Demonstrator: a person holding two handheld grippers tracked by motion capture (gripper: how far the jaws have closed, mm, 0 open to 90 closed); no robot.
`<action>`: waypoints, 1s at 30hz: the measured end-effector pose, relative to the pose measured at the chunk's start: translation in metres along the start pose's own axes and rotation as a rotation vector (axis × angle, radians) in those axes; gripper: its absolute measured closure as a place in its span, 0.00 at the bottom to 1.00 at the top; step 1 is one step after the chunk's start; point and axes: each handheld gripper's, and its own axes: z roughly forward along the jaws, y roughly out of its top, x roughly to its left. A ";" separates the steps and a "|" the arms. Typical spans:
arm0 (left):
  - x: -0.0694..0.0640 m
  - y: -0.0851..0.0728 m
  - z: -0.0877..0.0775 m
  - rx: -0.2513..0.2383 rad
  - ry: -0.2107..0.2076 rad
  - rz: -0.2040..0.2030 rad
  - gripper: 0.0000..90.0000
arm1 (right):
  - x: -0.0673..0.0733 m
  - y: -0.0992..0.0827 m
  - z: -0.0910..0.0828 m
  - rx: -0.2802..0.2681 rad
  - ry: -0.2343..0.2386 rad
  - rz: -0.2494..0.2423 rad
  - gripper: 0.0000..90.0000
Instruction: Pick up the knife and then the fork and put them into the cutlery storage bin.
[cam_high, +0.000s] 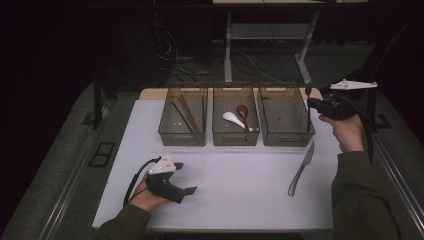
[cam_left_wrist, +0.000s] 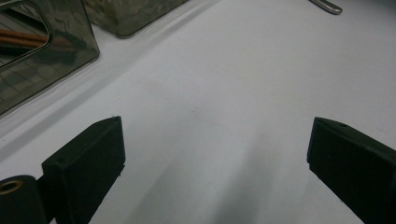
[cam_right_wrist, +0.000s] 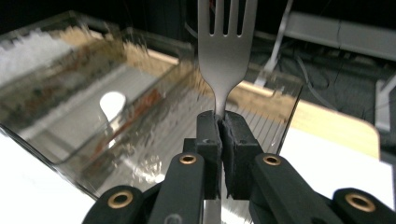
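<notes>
Where the white table (cam_high: 225, 195) ends, grey floor (cam_high: 45, 165) and dark room begin.

Room dim, surroundings black; white table (cam_high: 225, 200) lit from above; bin (cam_right_wrist: 116, 93) walls motion-blurred, glary; soft shadows.

Silver, plain and shiny: fork (cam_right_wrist: 227, 51) pinched in black right tongs (cam_right_wrist: 222, 122) with brass-coloured rivets. Black left tongs (cam_left_wrist: 215, 163) too, white plate on top, at 7 o'clock on the white tabletop (cam_high: 235, 195). Smoky translucent grey with a fine grid on the floor: three bins (cam_high: 286, 137) toward 12 o'clock. Reddish-brown chopsticks (cam_high: 189, 113); one white spoon (cam_high: 231, 118), one dark red (cam_high: 242, 112). Silver knife (cam_high: 300, 170) at 4 o'clock. Dark olive sleeves (cam_high: 362, 195).
</notes>
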 end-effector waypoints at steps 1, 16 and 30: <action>0.000 0.000 0.000 -0.001 0.000 0.000 0.04 | -0.001 0.000 0.005 0.022 0.002 0.000 0.95; 0.000 0.000 0.000 -0.003 -0.007 -0.002 0.04 | -0.007 -0.016 0.059 0.291 0.022 0.005 0.95; -0.001 0.000 0.000 -0.005 -0.011 -0.004 0.04 | -0.002 -0.020 0.084 0.336 0.017 -0.003 0.73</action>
